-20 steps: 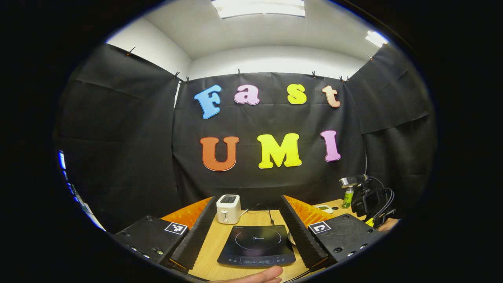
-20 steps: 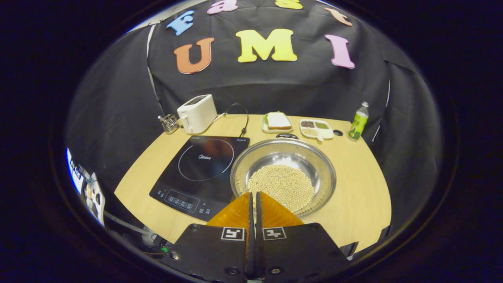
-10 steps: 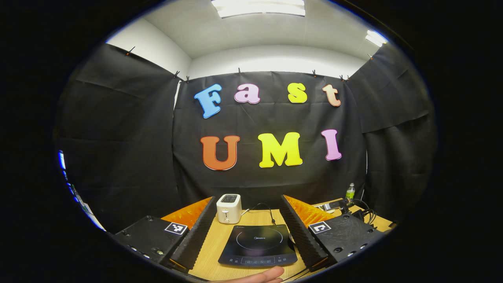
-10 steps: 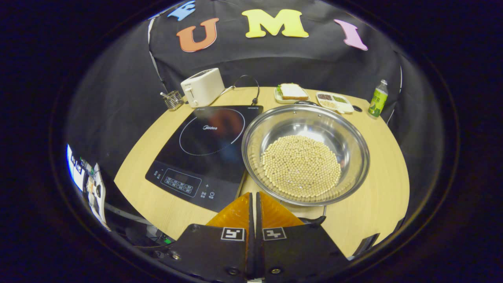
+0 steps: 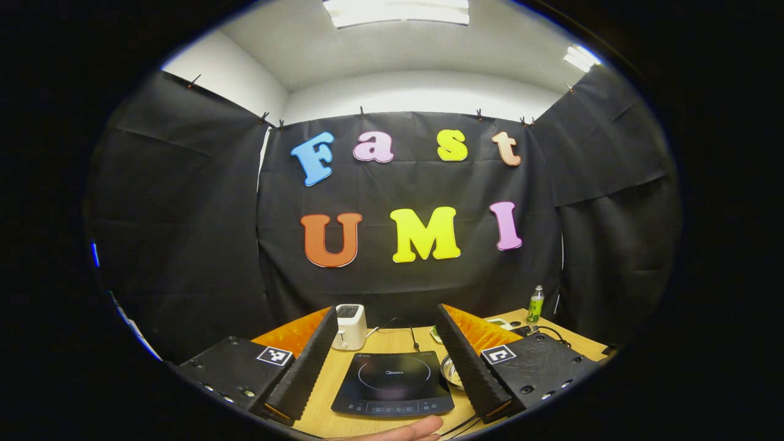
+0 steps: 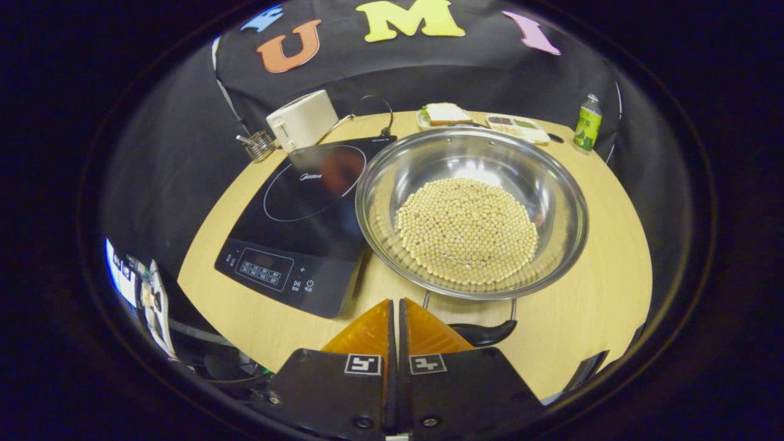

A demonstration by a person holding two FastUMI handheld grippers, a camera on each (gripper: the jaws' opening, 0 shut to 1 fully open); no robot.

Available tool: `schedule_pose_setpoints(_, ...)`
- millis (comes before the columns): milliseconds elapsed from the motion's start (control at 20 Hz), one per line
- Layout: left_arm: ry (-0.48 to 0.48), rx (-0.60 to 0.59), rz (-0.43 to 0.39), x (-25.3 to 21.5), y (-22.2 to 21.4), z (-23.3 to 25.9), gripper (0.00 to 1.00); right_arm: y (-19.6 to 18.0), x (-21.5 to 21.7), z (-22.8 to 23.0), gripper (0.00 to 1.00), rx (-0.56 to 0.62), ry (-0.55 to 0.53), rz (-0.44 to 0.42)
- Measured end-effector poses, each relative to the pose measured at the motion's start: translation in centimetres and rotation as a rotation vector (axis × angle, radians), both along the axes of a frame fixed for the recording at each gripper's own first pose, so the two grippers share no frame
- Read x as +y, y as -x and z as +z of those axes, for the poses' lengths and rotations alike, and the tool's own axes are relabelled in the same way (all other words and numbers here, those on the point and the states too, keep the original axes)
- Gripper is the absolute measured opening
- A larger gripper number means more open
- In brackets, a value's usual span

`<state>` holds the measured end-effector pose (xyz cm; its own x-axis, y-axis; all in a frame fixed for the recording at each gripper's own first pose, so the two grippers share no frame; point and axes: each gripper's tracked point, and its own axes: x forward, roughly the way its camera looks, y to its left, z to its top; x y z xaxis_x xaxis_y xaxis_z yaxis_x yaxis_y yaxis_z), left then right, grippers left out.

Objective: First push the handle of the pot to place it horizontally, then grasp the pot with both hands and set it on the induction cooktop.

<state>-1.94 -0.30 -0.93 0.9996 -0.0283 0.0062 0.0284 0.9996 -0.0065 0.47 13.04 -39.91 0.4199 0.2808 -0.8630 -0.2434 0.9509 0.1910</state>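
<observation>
A steel pot (image 6: pixel 471 208) half full of pale beans stands on the wooden table (image 6: pixel 606 288), just right of the black induction cooktop (image 6: pixel 300 220). Its dark near handle (image 6: pixel 484 334) lies close to the table's front edge. My right gripper (image 6: pixel 394 306) is shut with nothing in it, its tips right beside that handle's left end. In the left gripper view, my left gripper (image 5: pixel 386 321) stands wide open and level, above the table's front, with the cooktop (image 5: pixel 392 383) between its fingers and the pot's rim (image 5: pixel 449 369) peeking beside the right finger.
A white toaster (image 6: pixel 302 120) and a small wire holder (image 6: pixel 260 145) stand behind the cooktop. A plate with a sandwich (image 6: pixel 445 113), a divided snack tray (image 6: pixel 517 125) and a green bottle (image 6: pixel 587 124) line the back edge. A fingertip (image 5: pixel 404 429) shows at the left gripper view's bottom.
My right gripper has come down and forward, so the pot looms larger and its near handle has come into sight. My left gripper has shifted slightly; the other gripper has left its view.
</observation>
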Motion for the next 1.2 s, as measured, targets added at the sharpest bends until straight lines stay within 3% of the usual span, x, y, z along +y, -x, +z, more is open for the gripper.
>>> schedule_pose_setpoints(600, 0.006, -0.010, -0.007, -0.4, 0.0, 0.1, 0.96, 0.1, -3.1, -0.1, 0.00, -0.004, 0.012, -0.005)
schedule_pose_setpoints(650, 0.003, -0.009, -0.003, -0.3, -0.1, 0.1, 0.96, 0.2, -3.5, -0.1, 0.04, -0.005, 0.014, -0.003)
schedule_pose_setpoints(1200, -0.002, -0.022, -0.027, -2.3, 0.3, 0.5, 0.96, -0.2, -9.6, -0.2, 0.00, -0.011, 0.080, -0.032)
